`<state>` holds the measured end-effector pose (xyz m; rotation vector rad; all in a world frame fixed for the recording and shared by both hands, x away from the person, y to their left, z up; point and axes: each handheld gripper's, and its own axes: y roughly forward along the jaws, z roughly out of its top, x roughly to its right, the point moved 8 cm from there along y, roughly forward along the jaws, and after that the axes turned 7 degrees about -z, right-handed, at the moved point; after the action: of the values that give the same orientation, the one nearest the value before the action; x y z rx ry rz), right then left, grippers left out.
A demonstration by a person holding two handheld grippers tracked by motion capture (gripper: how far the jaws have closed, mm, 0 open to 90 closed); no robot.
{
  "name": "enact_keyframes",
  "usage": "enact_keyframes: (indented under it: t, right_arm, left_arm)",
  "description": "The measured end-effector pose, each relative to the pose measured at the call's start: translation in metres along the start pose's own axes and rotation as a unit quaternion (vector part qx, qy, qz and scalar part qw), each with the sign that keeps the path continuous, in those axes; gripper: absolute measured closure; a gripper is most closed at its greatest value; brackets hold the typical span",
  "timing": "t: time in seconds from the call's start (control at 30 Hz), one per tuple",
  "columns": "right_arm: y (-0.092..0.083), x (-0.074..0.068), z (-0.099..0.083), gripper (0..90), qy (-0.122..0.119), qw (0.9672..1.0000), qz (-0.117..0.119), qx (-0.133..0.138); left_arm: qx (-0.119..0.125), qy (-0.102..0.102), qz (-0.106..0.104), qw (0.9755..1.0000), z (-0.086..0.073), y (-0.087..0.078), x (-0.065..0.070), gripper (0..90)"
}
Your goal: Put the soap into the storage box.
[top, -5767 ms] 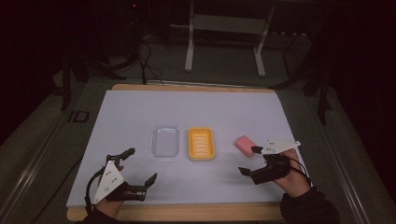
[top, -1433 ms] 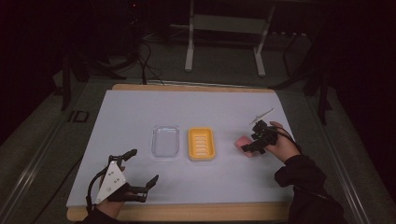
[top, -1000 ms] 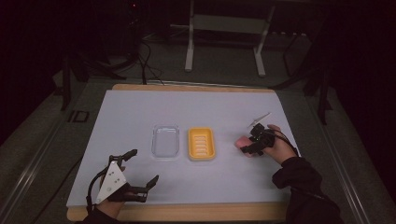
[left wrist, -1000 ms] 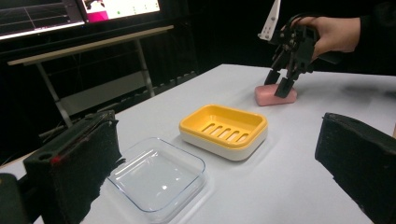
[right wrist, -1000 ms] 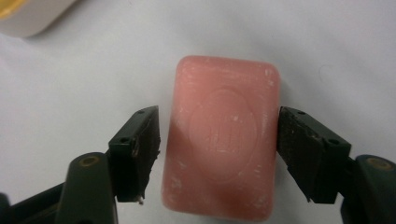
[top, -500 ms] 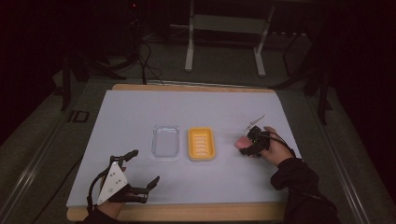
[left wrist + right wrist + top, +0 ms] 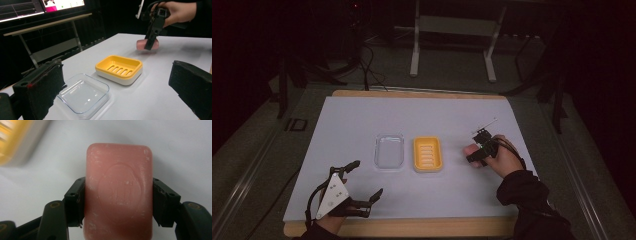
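Observation:
A pink bar of soap (image 7: 118, 170) sits between the two black jaws of my right gripper (image 7: 118, 195), which press on its long sides. In the high view the right gripper (image 7: 476, 155) holds the soap (image 7: 468, 149) low over the white table, right of the yellow soap dish (image 7: 427, 154). The left gripper view shows the soap (image 7: 156, 45) just beyond the yellow dish (image 7: 118, 67), with the right gripper (image 7: 151, 40) tilted down on it. My left gripper (image 7: 368, 177) rests open near the front left edge, nothing between its jaws.
A clear plastic tray (image 7: 389, 151) lies just left of the yellow dish. The white table top (image 7: 362, 115) is bordered by a wooden edge. Metal stand legs (image 7: 414, 45) and cables stand on the dark floor behind. A lit monitor (image 7: 62, 3) hangs at the back.
My right gripper has come over from the right, dropped onto the soap and closed on it, then drifted slightly left toward the yellow dish. The left gripper has barely moved.

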<state>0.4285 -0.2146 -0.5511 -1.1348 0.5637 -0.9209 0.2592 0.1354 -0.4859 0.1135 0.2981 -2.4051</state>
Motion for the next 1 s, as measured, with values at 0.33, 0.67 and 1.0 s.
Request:
enact_keyframes:
  t: [0.33, 0.67, 1.0]
  right_arm:
    - [-0.031, -0.015, 0.015, 37.8, 0.083, 0.9953, -0.049, 0.000]
    - [-0.053, -0.042, 0.042, 37.8, 0.126, 0.9904, -0.054, 0.012]
    - [-0.072, -0.080, 0.071, 37.9, 0.130, 0.9895, -0.049, 0.040]
  left_arm:
    - [0.001, 0.000, 0.002, 1.0000, 0.000, 0.000, 0.000, 0.6]
    - [0.003, 0.000, 0.004, 1.0000, 0.001, -0.001, 0.000, 0.6]
    - [0.006, -0.002, 0.005, 1.0000, 0.002, -0.002, 0.000, 0.6]
